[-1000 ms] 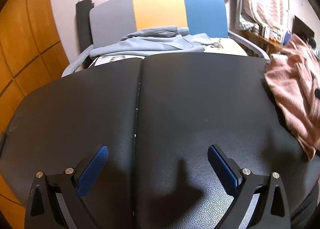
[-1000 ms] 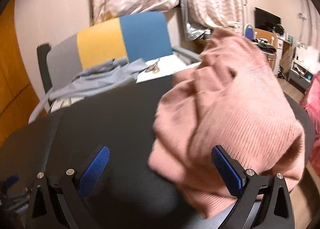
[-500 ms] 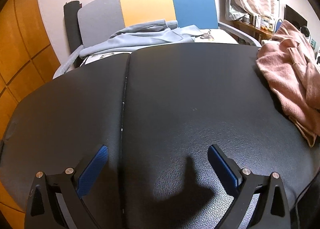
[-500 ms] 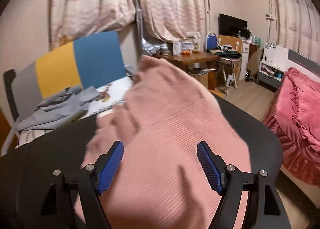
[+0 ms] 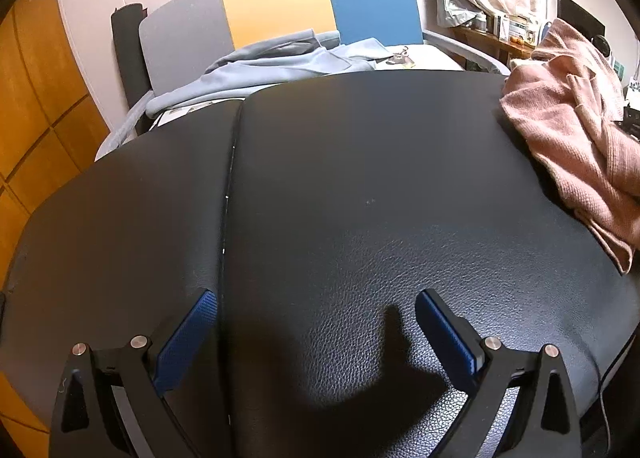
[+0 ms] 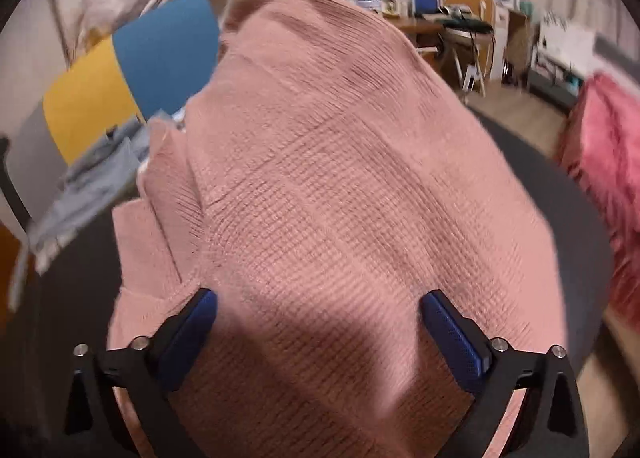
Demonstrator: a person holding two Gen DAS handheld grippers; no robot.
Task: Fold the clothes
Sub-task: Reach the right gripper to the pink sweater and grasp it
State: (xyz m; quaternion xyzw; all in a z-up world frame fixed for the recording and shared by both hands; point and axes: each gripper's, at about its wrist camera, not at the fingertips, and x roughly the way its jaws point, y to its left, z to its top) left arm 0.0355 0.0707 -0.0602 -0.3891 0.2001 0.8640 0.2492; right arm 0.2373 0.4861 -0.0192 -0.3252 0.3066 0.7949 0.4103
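A pink knit sweater (image 5: 576, 129) lies bunched at the right edge of the black padded table (image 5: 360, 177). In the right wrist view the sweater (image 6: 340, 197) fills most of the frame. My right gripper (image 6: 318, 310) is open, low over the sweater, with a finger on each side of a raised fold. My left gripper (image 5: 316, 312) is open and empty, low over the bare table near its front edge, well left of the sweater.
A grey, yellow and blue chair (image 5: 280, 9) stands behind the table with a light blue garment (image 5: 272, 65) piled on its seat. A seam (image 5: 230, 185) runs down the table. A pink ruffled bedspread (image 6: 604, 161) is to the right. Desk and shelves stand behind.
The right gripper moved over the sweater, narrowed its jaws, then widened them again, now lower on the fabric. The left gripper tilted slightly; the sweater shifted a little at the table's right edge.
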